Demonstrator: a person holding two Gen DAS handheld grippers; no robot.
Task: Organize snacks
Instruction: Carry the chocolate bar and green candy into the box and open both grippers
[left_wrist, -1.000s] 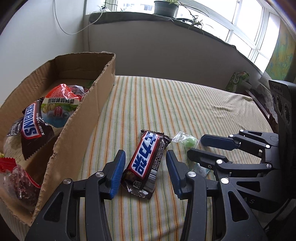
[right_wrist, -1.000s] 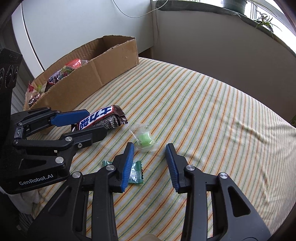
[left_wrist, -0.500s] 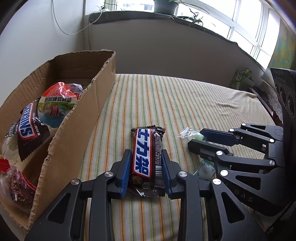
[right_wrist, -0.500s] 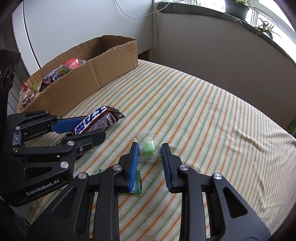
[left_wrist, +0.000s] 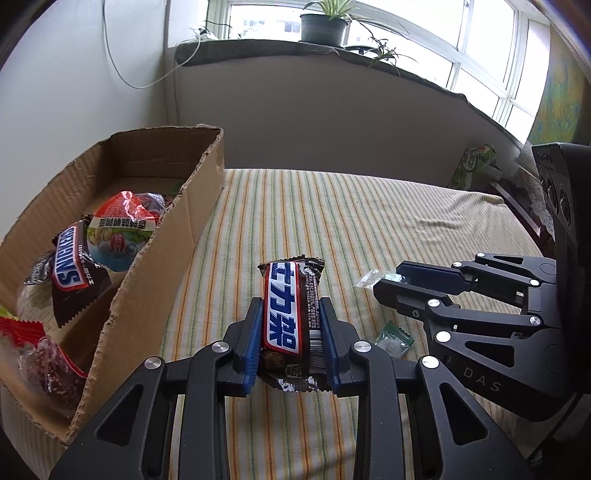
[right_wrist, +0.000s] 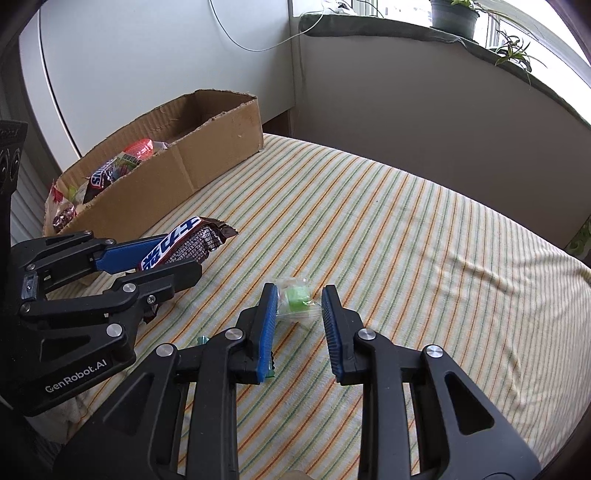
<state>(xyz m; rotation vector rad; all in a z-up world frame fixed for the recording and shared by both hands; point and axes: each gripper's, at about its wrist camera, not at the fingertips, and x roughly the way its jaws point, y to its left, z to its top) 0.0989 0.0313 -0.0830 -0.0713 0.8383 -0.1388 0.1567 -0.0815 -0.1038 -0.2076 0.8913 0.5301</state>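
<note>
Bedcover: striped woven cloth (right_wrist: 388, 229), lightly creased.
Your left gripper (left_wrist: 291, 317): blue ribbed pads have just closed on a glossy Snickers bar (left_wrist: 290, 314).
Your right gripper (right_wrist: 300, 297): narrowed around a clear-wrapped green candy (right_wrist: 297, 297); contact unclear.

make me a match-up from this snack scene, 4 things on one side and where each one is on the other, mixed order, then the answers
Things:
1. chocolate bar
2. clear-wrapped green candy
3. small green sachet
4. SNICKERS pack

Places:
A. inside the cardboard box
B. clamped in the left gripper
C. between the right gripper fingers
D. lying on the striped cloth between the two grippers

Pairs: 1-B, 2-C, 3-D, 4-A
</note>
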